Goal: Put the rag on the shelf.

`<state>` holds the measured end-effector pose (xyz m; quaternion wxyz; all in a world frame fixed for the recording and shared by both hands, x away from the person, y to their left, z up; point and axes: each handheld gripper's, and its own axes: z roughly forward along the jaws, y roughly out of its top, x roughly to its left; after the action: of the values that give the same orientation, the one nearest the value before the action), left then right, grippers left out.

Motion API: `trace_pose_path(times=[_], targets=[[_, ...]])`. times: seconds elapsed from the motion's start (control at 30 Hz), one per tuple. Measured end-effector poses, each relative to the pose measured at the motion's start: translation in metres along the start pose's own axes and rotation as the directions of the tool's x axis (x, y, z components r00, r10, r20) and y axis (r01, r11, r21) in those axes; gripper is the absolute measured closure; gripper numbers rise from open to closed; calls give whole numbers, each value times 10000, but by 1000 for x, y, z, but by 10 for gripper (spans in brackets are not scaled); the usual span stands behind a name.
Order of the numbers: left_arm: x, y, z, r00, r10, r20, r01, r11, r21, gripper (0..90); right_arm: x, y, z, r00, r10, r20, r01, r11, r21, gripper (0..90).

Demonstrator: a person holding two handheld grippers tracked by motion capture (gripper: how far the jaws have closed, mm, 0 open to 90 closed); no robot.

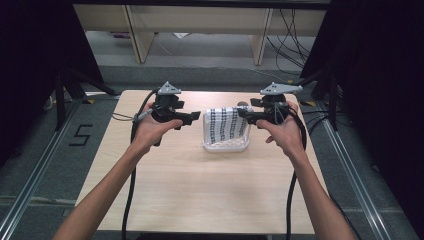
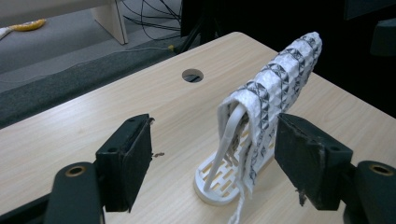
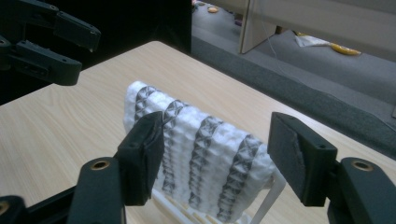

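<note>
Forearms come in from the bottom of the high view, one gripper per hand, both at the far half of the table (image 1: 165, 190). Table is light wood with a cable hole (image 2: 192, 75) near its far edge.

White rack (image 1: 226, 145) sits centre-far on the table, slotted base flat, hoop upright. Patterned cloth (image 1: 227, 124), white with dark bands, is draped over the hoop and hangs down both sides; one edge trails past the base on the near side in the left gripper view.

Left gripper (image 1: 192, 116): jaws apart, nothing between them, just beside the cloth's left end, not touching. Right gripper (image 1: 243, 114): jaws apart and straddling the cloth's right end in its own view; pads look clear of the fabric, no clamp.

My read: cloth is either just hung or about to be lifted off; can't tell which from this.

To do it well:
- Pinch only the top fold over the hoop, not the rack wire under it, or the rack will likely lift with it.
- Take both ends at matching height so the cloth comes up level.
- Watch the trailing edge; it could snag in the base slots.
</note>
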<state>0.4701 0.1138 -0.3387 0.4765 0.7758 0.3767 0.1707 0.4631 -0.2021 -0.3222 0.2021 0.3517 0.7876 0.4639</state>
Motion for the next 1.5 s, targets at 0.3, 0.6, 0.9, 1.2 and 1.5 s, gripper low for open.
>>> trace_pose_path(times=[0.3,0.6,0.9,1.2,1.5], targets=[[-1,-19,-10,9998,-184,101,186,9996,-208,247,9,-11,-4,10000,58,-65,-59,9999,-146,338],[-5,-39,-20,9999,35,134,-32,9998,-194,190,15,-22,-10,10000,-34,-49,33,9996,-281,300],[-7,-51,-28,9997,91,210,-87,9997,-216,187,22,-35,-10,9998,7,-177,-12,9995,-302,298],[-11,-67,-33,9993,65,363,-53,9994,-335,187,29,-50,-9,9996,-4,-280,-2,9998,-199,292],[-16,-73,-36,9988,138,473,-120,9993,-367,188,35,-59,-11,9993,88,-359,-90,9999,-60,285]])
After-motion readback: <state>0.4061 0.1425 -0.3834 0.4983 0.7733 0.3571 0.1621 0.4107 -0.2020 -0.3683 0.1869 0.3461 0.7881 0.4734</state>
